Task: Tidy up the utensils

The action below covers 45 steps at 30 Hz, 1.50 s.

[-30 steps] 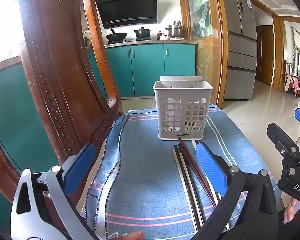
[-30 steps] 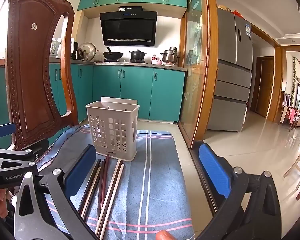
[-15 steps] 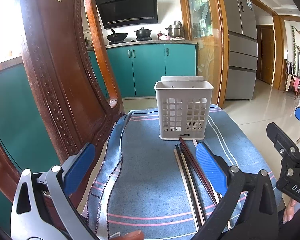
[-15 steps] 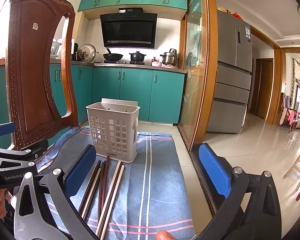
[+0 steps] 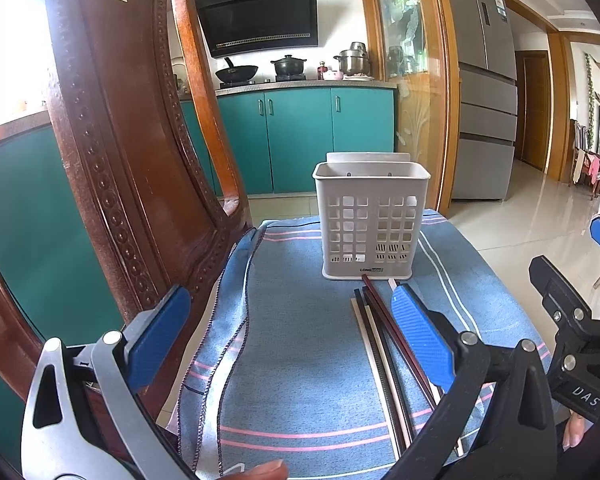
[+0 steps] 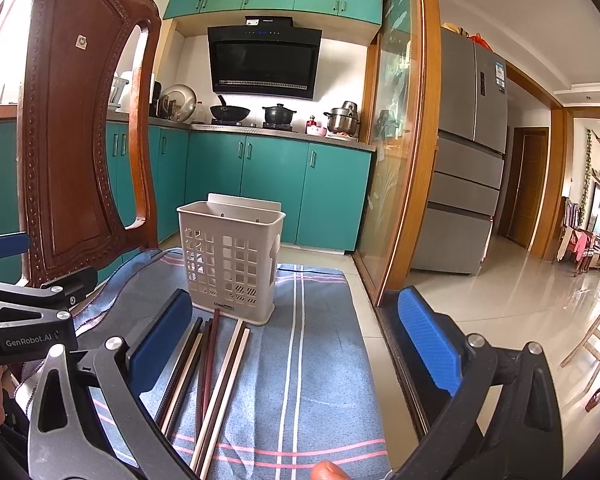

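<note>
My left claw hovers low with its blue pads spread wide, holding nothing; my right claw is just as wide (also empty). The chopsticks lie loose on the blue cloth, tips just short of the white basket. Only the right view shows the cloth's right edge and the floor beyond.

Both views have drawn slightly nearer the basket and chopsticks.
</note>
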Motion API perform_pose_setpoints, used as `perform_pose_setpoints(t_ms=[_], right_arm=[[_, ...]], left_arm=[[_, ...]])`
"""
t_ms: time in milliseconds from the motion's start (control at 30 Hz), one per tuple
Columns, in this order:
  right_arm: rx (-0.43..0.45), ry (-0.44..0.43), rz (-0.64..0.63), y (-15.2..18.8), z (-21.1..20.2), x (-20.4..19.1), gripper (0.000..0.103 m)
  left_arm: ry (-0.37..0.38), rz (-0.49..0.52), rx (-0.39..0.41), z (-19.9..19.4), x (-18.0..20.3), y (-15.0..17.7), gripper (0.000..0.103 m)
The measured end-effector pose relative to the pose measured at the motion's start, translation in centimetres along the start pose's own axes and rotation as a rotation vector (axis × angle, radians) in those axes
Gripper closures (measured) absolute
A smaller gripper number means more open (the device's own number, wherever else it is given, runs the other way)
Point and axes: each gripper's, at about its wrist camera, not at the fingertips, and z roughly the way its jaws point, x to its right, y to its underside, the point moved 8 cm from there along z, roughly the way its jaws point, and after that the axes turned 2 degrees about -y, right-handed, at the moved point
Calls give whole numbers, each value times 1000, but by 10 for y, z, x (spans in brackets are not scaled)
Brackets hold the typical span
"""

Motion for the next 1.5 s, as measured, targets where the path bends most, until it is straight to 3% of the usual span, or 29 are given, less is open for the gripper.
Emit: perform_pose_setpoints(t_ms=[1500], right_arm=[[16,11,19,-1,-3,5,2]], left_arm=[[0,0,0,0,1,-1,3]])
